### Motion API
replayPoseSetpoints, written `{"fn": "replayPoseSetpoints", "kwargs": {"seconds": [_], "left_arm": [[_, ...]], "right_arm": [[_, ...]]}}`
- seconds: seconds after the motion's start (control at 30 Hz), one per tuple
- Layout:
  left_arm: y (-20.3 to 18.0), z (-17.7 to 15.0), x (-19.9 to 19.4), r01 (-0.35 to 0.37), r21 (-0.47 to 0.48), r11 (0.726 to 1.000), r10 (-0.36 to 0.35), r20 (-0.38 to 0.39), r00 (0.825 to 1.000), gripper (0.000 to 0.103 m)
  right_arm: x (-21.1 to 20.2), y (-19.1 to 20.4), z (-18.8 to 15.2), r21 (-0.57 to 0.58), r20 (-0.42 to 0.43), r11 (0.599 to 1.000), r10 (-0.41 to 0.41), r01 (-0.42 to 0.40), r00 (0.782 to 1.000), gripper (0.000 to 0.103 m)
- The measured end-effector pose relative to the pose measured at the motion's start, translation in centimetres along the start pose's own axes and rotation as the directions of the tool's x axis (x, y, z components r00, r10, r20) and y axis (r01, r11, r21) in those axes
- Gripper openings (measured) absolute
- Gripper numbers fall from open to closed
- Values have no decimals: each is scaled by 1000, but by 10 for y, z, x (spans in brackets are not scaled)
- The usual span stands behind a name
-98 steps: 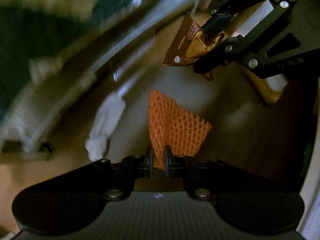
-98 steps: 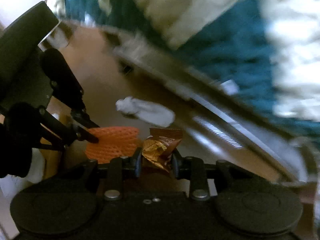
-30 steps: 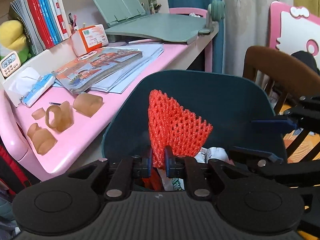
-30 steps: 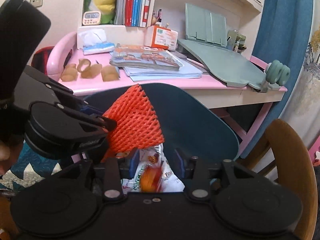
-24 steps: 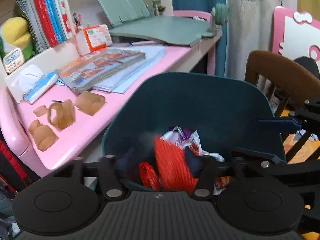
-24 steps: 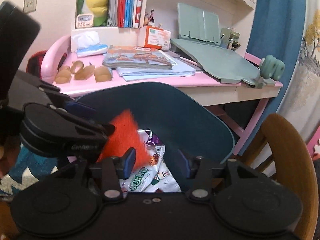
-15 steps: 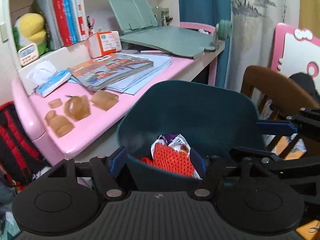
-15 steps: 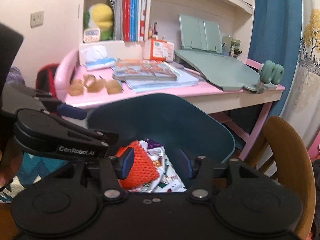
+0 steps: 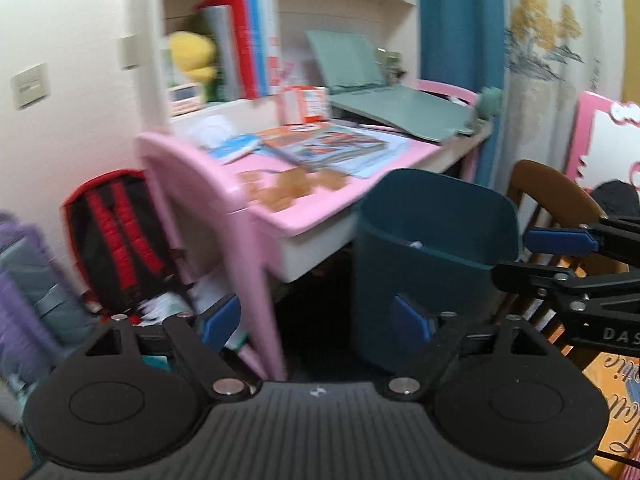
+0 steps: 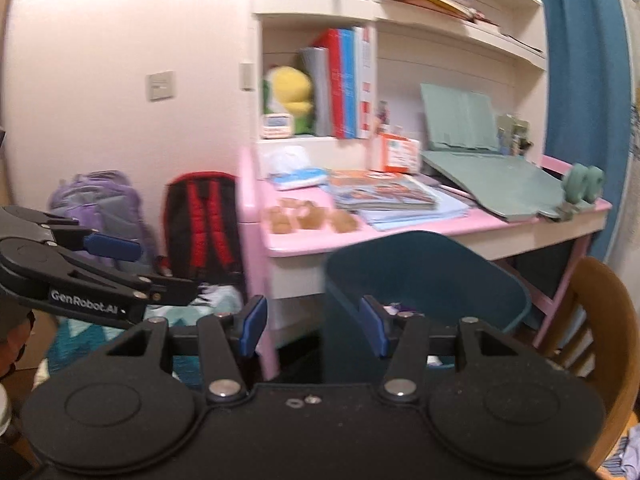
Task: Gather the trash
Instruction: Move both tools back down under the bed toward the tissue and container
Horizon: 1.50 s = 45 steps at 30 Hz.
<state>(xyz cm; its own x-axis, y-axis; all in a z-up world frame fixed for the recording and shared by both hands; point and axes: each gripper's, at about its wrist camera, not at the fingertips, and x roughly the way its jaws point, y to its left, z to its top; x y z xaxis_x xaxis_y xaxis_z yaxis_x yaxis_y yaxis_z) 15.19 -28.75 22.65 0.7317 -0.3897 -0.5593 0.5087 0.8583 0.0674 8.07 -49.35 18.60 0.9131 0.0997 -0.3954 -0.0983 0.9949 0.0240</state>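
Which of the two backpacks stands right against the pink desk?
The black backpack with red straps; the purple backpack sits farther from the pink desk, on its other side.

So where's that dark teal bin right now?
The teal bin stands on the floor against the front edge of the pink desk, with the wooden chair to its right in both wrist views.

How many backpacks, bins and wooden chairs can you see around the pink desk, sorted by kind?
Backpacks: 2, a red and black backpack and a purple backpack
Bins: 1, the teal bin
Wooden chairs: 1, the wooden chair
Total: 4
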Motion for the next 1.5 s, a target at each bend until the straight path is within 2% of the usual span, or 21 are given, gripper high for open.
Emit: {"fn": "replayPoseSetpoints", "kwargs": {"seconds": [0.3,0.43,0.83,1.07,1.27,1.37,1.5], "left_arm": [[54,-44,-50,-84,-108,991,85,3,996,84],[69,-57,-59,-76,-146,986,78,12,997,88],[103,-84,-52,-76,-178,981,75,-12,997,88],[130,-101,-47,-82,-201,976,78,-28,997,88],[170,-134,-40,-104,-242,965,93,-59,994,88],[194,-164,-38,-174,-233,957,158,-84,984,88],[225,-206,-26,-270,-236,934,243,-135,960,88]], "right_arm": [[-18,70,-9,-82,-7,993,86,-86,996,52],[-19,91,-10,-117,-16,986,114,-115,993,52],[29,142,-27,-120,-145,970,195,-213,970,52],[50,166,-33,-140,-176,961,213,-239,961,52],[77,192,-46,-190,-247,936,246,-296,937,52],[99,209,-55,-193,-280,912,302,-362,911,52],[135,238,-78,-200,-321,858,399,-473,859,52]]}}
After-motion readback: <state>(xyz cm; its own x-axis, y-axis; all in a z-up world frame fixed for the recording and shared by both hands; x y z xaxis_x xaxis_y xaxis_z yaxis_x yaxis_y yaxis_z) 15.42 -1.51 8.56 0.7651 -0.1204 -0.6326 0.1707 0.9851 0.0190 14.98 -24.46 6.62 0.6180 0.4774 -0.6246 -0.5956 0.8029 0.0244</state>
